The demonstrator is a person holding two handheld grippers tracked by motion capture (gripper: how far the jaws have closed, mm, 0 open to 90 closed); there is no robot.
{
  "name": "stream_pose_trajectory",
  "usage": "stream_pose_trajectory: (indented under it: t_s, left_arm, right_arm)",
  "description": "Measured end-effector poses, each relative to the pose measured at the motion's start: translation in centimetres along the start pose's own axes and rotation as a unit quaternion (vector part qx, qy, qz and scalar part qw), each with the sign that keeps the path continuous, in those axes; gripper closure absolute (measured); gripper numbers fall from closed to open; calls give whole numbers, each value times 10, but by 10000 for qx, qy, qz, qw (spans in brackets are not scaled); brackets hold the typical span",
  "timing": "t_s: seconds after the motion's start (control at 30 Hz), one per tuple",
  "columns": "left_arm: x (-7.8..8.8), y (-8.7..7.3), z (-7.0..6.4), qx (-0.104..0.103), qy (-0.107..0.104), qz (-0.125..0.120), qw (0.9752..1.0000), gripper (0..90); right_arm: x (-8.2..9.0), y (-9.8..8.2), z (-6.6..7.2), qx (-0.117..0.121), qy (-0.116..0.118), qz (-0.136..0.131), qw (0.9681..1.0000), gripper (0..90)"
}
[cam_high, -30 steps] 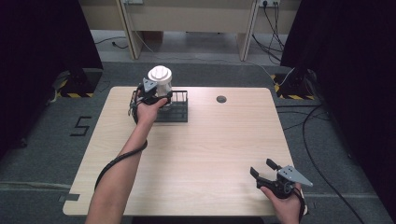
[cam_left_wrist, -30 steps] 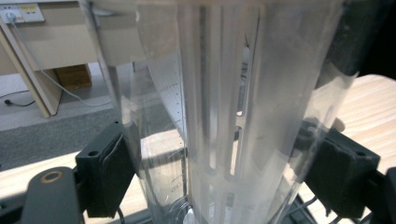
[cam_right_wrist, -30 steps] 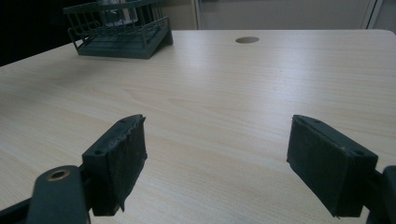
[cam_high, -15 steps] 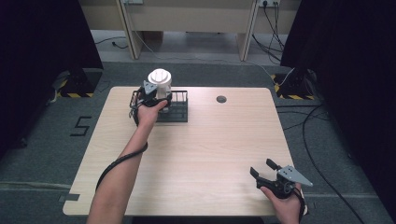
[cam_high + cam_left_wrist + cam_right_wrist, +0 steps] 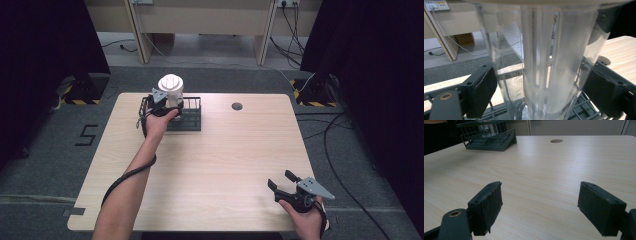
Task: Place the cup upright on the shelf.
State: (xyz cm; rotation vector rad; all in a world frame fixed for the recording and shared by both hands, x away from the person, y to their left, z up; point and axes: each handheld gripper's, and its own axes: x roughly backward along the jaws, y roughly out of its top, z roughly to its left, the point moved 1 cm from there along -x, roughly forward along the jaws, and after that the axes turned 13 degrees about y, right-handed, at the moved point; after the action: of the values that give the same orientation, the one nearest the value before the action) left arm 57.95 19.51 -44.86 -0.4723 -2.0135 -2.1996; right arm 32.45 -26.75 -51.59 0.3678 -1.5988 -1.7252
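Left claw (image 5: 540,92) clamped on a clear plastic jug (image 5: 544,62), pads pressed to both sides, white lid (image 5: 171,81) on top. Jug sits in or just above the black wire rack (image 5: 192,116) near the worktop's (image 5: 225,160) far-left edge; contact with the rack can't be judged. Right claw (image 5: 549,207) gapes wide and empty, low over the near-right corner. Round cable hole (image 5: 237,106) near the far edge.
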Motion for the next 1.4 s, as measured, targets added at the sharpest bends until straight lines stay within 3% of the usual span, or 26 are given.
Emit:
stream_pose_trajectory:
  t_s: [1.07,1.4]
  left_arm:
    - [49,-2,12,-247,-37,-287,9993,145]
    - [67,-6,24,-248,-73,-309,9992,144]
  right_arm:
    - [0,0,0,-6,-26,13,10000,200]
    - [0,0,1,-6,-31,10,10000,200]
